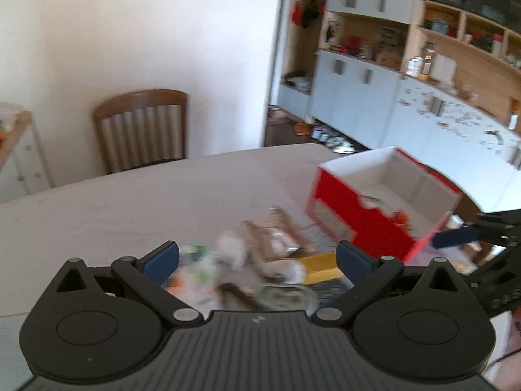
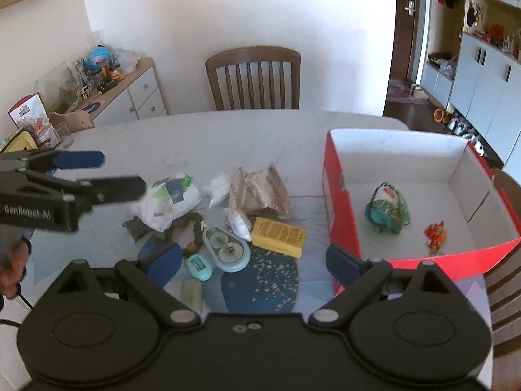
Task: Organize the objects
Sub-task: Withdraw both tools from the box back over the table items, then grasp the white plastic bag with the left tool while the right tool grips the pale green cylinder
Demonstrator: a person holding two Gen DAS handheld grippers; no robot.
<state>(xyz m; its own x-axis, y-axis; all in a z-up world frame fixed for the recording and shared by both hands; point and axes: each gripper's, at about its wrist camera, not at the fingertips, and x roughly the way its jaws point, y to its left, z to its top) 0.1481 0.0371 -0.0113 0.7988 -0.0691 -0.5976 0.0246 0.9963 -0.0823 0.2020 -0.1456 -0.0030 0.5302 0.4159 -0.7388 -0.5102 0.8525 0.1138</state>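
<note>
A heap of small items lies on the pale table (image 2: 228,137): a white bag (image 2: 172,198), brown packets (image 2: 260,192), a yellow box (image 2: 279,236), a clear oval case (image 2: 226,244), a teal case (image 2: 199,265) and a brown bead string (image 2: 185,224). My right gripper (image 2: 254,260) hovers open over the heap's near side. To its right, the red box (image 2: 342,195) holds a green wrapped bundle (image 2: 389,210) and an orange trinket (image 2: 436,233). My left gripper (image 2: 123,173) is open and empty, left of the white bag. The left wrist view is blurred; it shows my left gripper (image 1: 257,257) open above the heap and the red box (image 1: 374,202).
A wooden chair (image 2: 254,78) stands at the table's far side. A cluttered sideboard (image 2: 130,94) is at the left wall. Grey cabinets (image 1: 358,91) line the right wall. A blue mat with gold specks (image 2: 260,280) lies under the near items.
</note>
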